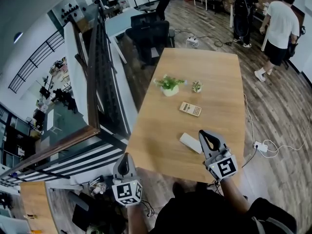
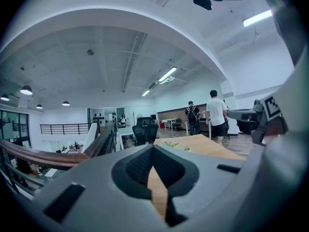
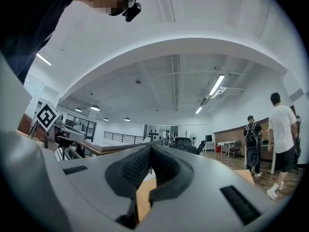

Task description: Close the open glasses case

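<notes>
Head view: the glasses case [image 1: 190, 143] lies on the wooden table [image 1: 214, 82] near its front edge, at 5 o'clock of the calculator [image 1: 190, 109]. It reads as a flat white oblong with rounded corners, its long side running 10 to 4 o'clock. It's too small to tell whether the lid is up, folded flat back or down, and neither gripper view shows it.

Your right gripper [image 1: 204, 134] sits just beside the case at 3 o'clock, over the tabletop; whether it touches, I cannot tell. Your left gripper [image 1: 125, 159] hangs at 8 o'clock of the case, well apart, off the table's left edge. Both tools have their jaws pressed together with nothing between them. In each gripper view the ribbed black pads meet at the tips, and only tabletop shows through the gap below.

The scene fits two stages: the case lying open and waiting for its lid to swing over, or the case shut with both tools drawn off. So check the hinge line and seam before you commit to anything.

Handling, as a judgement:
- The shell looks hard, smooth, matte white and light.
- The table is smooth wood-grain laminate, so the case would likely skate under a sideways push.
- Any contact wants closed tips used as a blunt pusher, with pressure downward, not across.

The potted plant [image 1: 169, 85] and small pot [image 1: 196, 87] sit at 12 o'clock, well clear.
</notes>
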Tool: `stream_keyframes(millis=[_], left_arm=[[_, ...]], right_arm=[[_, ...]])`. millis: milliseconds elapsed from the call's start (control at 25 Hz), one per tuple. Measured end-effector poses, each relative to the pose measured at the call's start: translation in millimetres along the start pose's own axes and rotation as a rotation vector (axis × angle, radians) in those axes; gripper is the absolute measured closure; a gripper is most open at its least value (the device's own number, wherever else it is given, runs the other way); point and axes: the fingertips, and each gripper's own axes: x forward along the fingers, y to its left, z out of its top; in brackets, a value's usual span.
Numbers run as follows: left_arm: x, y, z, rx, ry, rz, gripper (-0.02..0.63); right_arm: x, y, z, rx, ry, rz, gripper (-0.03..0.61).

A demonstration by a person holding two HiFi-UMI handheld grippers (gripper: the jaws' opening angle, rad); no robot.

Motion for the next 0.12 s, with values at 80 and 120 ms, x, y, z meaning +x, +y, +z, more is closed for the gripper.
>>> stream_keyframes(millis=[80,120], left_arm=[[-1.0,-0.3,0.6,-0.002,-0.001,-0.001,0.615],[-1.5,-0.4,1.0,-0.002,-0.002,-0.002,0.615]], right_arm=[[-0.8,0.5,2.3,-0.005,-0.002,-0.001,0.565],[-1.1,0.7,3.6,-0.007,-0.007,-0.001,0.565]])
